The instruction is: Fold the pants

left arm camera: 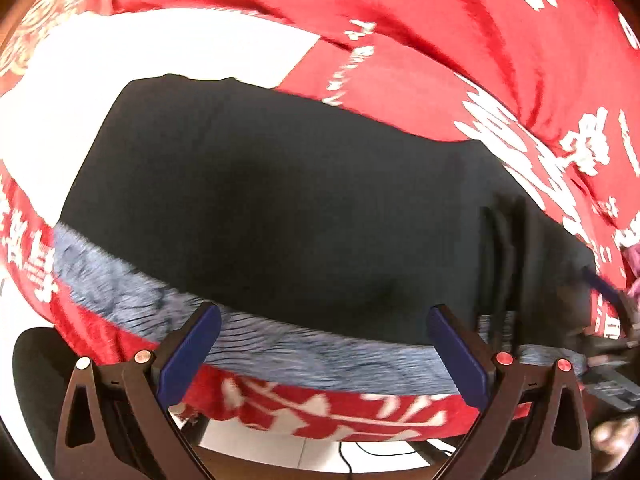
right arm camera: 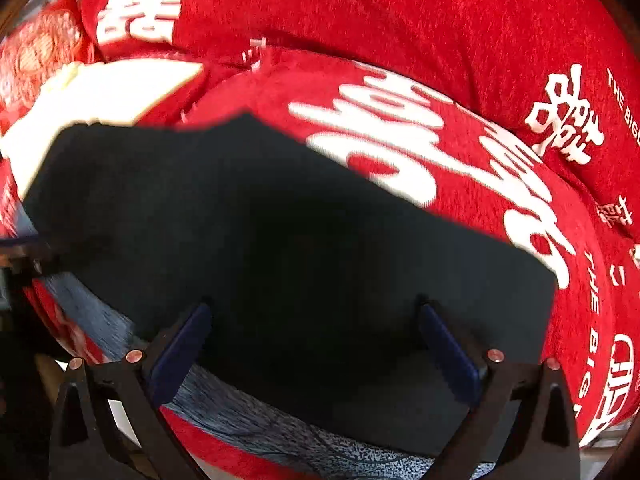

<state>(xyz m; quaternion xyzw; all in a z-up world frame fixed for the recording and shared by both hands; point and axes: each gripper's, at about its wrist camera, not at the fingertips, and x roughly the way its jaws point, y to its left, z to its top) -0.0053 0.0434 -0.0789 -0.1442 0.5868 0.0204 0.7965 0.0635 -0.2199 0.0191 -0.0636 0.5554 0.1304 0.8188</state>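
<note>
Pants (left arm camera: 280,200) lie flat on the red blanket (left arm camera: 500,60); left gripper (left arm camera: 324,344) and right gripper (right arm camera: 316,340) both released, so a shallow pinch risks snagging blanket with hem.

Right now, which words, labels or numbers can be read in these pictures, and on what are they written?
"THE BIG": white print on the red plush blanket, right edge, cut off and repeated lower.
Large white Chinese-style characters: same blanket, not readable to me.
Black folded pants: no text.

Motion blur smears the edges here
Pants (right arm camera: 280,240) near edge blurs against the grey speckled fabric (left arm camera: 280,352); beside the pants, the red cloth (right arm camera: 400,20) lettering runs off-frame, unreadable.
</note>
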